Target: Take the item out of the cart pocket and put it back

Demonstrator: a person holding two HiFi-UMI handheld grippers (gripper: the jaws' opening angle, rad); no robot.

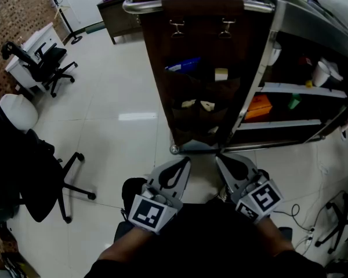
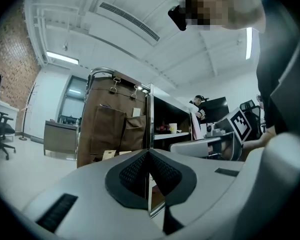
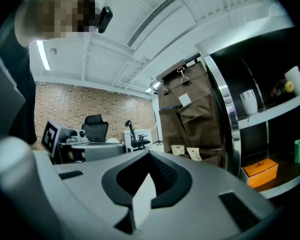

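Both hand-held grippers (image 1: 187,160) (image 1: 218,157) closed — cart pocket (image 1: 192,90) ahead

Grey left claw (image 1: 184,162), grey right claw (image 1: 220,160), black textured pads (image 2: 132,171), black-and-white marker cubes (image 1: 148,212), dark top (image 1: 209,236)

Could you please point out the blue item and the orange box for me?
blue item (image 1: 182,65), head view, its middle, above the pocket edge.
orange box (image 1: 258,106), head view, its top face.
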